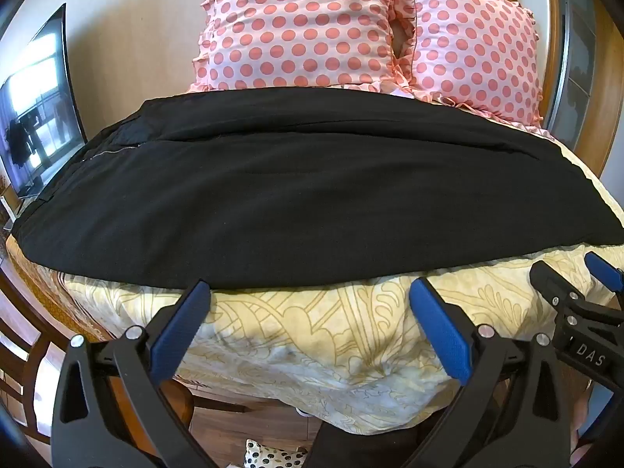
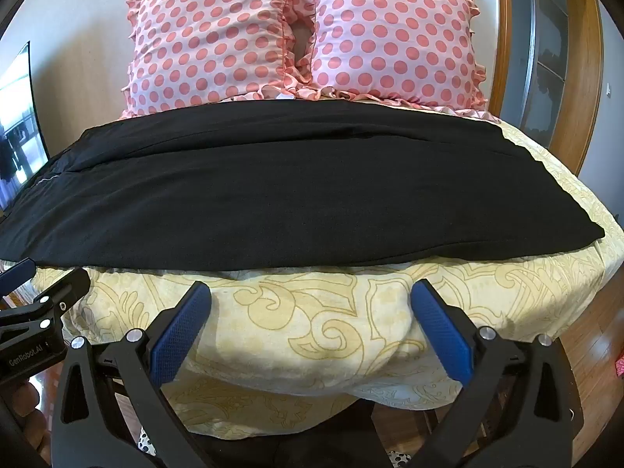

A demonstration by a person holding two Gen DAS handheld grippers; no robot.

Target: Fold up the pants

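Nearest, in the left wrist view, the left gripper (image 1: pixel 310 290): black frame, two blue ribbed pads (image 1: pixel 179 331) spread wide, nothing between them, tips just short of the near hem of the pants. Same in the right wrist view for the right gripper (image 2: pixel 312 292): blue pads (image 2: pixel 442 331) held wide apart, empty, poised above the bedcover a little short of the cloth. Each gripper also visible from the other's camera, at the frame's edge; "DAS" readable on the right one's body, "GenRobot.AI" on the left one's.

Underneath both, a cream bedspread with a tan scrolling leaf print (image 1: pixel 312 347), draped over the near bed edge.

Just beyond the fingertips, one pair of black fabric pants (image 1: pixel 312 195) (image 2: pixel 292 195), laid flat and crosswise over the bed, spanning nearly its whole width. Long seam lines along the length; a pale zipper line toward the left end, so waist end at left, leg ends at right. Far edge touching or just overlapping the foot of the pillows.

Behind, two pink pillows with coral polka dots and ruffled edges (image 1: pixel 296 27) (image 2: pixel 210 39), side by side and touching, propped against the wall.

Far left, one dark flat screen (image 1: pixel 39 113) reflecting a bright window. Far right, a wooden door frame (image 2: pixel 585 39).
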